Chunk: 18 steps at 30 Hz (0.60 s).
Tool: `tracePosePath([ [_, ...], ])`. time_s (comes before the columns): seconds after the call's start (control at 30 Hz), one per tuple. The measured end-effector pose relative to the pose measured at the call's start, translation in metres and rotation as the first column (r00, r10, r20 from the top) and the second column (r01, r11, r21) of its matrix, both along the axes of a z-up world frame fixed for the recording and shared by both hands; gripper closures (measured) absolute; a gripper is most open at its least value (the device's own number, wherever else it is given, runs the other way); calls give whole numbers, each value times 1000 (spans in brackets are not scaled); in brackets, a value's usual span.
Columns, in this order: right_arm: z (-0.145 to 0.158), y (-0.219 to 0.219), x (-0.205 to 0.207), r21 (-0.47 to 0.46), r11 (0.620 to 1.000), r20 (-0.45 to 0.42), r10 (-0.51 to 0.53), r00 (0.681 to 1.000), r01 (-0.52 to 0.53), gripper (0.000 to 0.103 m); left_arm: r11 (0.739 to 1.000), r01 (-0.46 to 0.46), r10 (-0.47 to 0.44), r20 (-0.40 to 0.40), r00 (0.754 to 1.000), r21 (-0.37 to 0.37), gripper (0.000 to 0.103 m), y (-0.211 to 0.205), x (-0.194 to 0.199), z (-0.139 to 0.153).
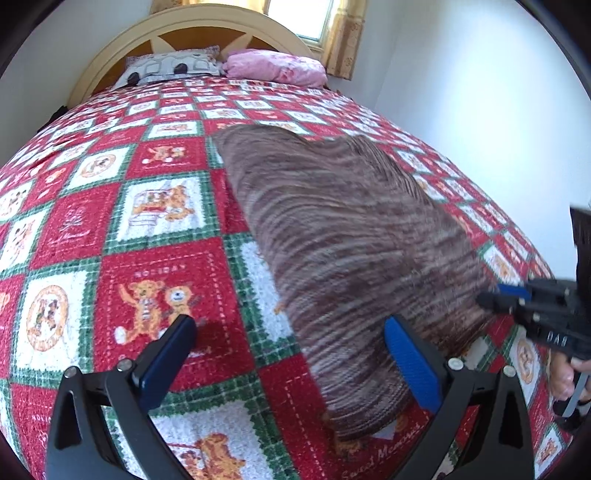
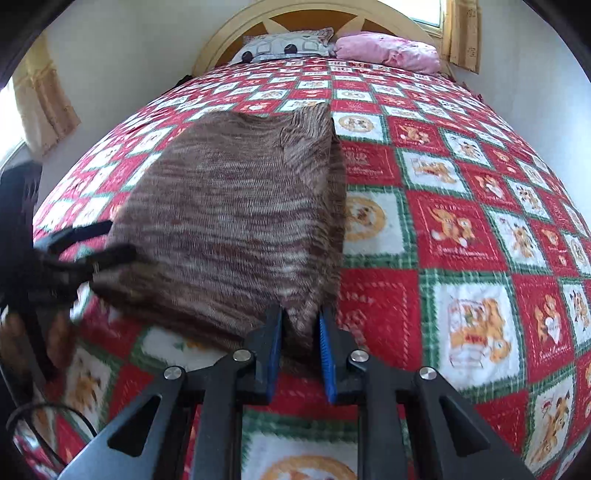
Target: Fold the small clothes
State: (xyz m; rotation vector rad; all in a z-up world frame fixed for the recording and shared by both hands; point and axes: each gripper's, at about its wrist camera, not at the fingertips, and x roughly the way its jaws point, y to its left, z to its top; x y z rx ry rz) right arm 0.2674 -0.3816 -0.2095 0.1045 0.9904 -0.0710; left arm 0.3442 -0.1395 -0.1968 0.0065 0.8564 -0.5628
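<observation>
**Two grippers work a striped knit on a holiday bedspread**

One brown-and-cream striped knitted garment (image 1: 351, 258) lies on a red, white and green checked bedspread printed with teddy bears (image 1: 122, 229), seen from the left wrist camera. The left gripper (image 1: 291, 354), black with blue pads, stands with its jaws wide apart; its left finger is over bare bedspread and its right finger (image 1: 410, 365) sits over the near end of the knit, and no pad presses on cloth. At the right edge of this view the right gripper (image 1: 491, 297) meets the side edge of the garment, a hand (image 1: 569, 376) behind it on the handle. At the head of the bed are a grey-and-white patterned pillow (image 1: 173, 66), a pink crumpled pillow (image 1: 277, 66), a cream arched wooden headboard (image 1: 192, 33) and yellow curtains (image 1: 347, 37) beside a window.

From the right wrist camera, the right gripper (image 2: 301, 325) has its jaws drawn close together, with a fold of the striped knitted garment (image 2: 236, 214) between the blue pads (image 2: 327, 347) at its near right corner; the cloth fills the narrow gap, and the pads appear to pinch it. The garment stretches away up the bedspread (image 2: 461, 229) toward the pillows, its right edge turned over in a straight fold. The left gripper (image 2: 114, 240) shows blurred at the left edge, its fingers spread at the garment's near left corner.
</observation>
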Motion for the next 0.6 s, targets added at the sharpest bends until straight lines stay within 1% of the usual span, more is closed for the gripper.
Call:
tracePosePath([
  [0.1,5,-2,4,-2,1000,-26,27,999,-27,84,1000,3,-3,-11,1000,-7,0,0,2,-1],
  [0.13,9,-4,7,7,999,-24,38,999,-38,82,1000,6,-6,-11,1000,-9,0,0,2,0],
  [0.17,14,-10,9,22,999,-15,30,999,-29,72,1000,10,-10,-13,1000,-11,0,0,2,0],
  [0.2,17,-13,10,34,999,-1,18,1000,-18,64,1000,12,-12,-19,1000,-15,0,0,3,0],
  [0.23,23,-22,15,82,997,40,5,999,-8,48,1000,11,-12,-31,999,-17,0,-1,4,-1],
  [0.27,27,-29,20,127,992,69,1,998,-10,41,1000,12,-12,-33,999,-11,0,-2,4,-1],
  [0.33,31,-42,37,206,978,103,-29,994,7,40,1000,12,-11,-32,999,17,0,-8,6,-2],
  [0.4,31,-58,63,268,963,126,-67,990,31,40,999,10,-9,-28,1000,47,0,-13,6,-2],
  [0.5,24,-69,97,275,960,132,-87,987,48,40,996,7,-5,-23,1000,91,0,-20,7,-4],
  [0.6,8,-81,132,333,941,92,-88,992,52,40,994,7,-4,-26,1000,112,0,-23,9,-5],
])
